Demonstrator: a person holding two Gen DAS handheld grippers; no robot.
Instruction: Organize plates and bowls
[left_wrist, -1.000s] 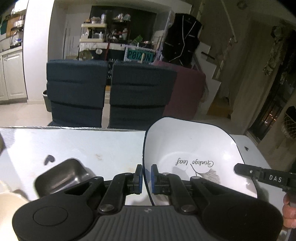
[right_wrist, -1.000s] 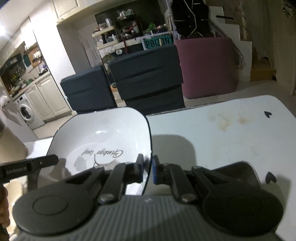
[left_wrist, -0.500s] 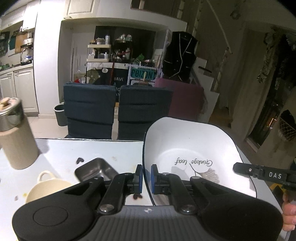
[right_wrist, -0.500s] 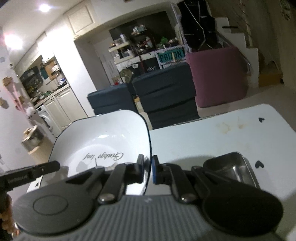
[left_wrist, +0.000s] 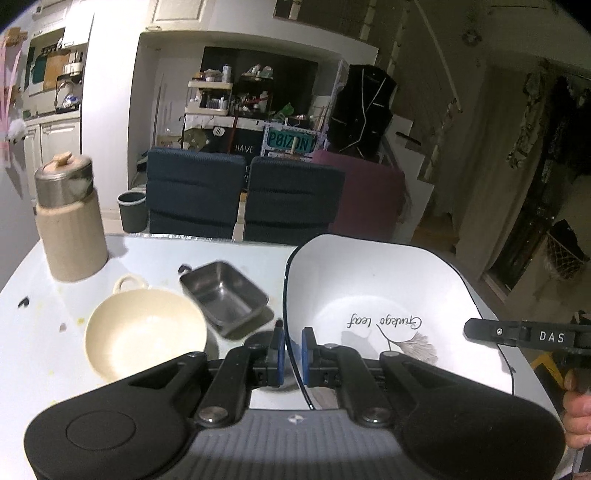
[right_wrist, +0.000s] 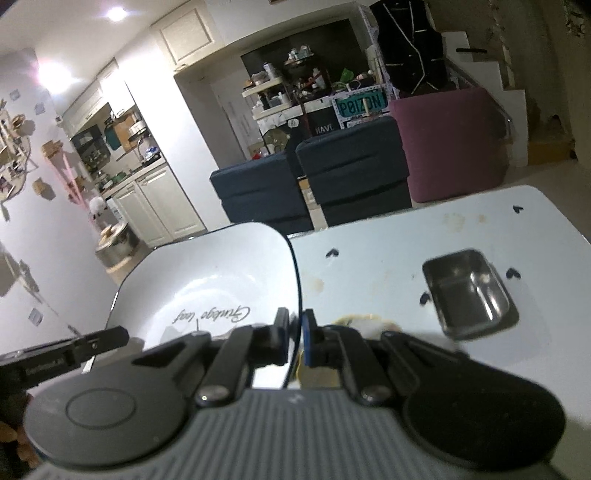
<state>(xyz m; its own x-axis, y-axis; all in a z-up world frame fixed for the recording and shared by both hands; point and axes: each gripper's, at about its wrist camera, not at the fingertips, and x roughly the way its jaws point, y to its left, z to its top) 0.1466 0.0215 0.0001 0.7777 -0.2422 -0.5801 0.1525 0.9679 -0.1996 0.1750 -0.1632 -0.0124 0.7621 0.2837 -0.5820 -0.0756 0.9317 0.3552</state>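
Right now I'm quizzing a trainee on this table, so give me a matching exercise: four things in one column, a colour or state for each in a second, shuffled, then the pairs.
Things:
1. plate
2. bowl
3. tray
4. jar

States:
A. cream, empty, one small handle
B. shiny metal, rectangular, empty
C. beige, upright, metal lid
D. white, dark rim, rim clamped by the left gripper and the right gripper

Pairs: 1-D, 2-A, 3-B, 4-C

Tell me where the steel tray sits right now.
In the left wrist view the steel tray sits on the white table, just right of the cream bowl and left of the held white plate.
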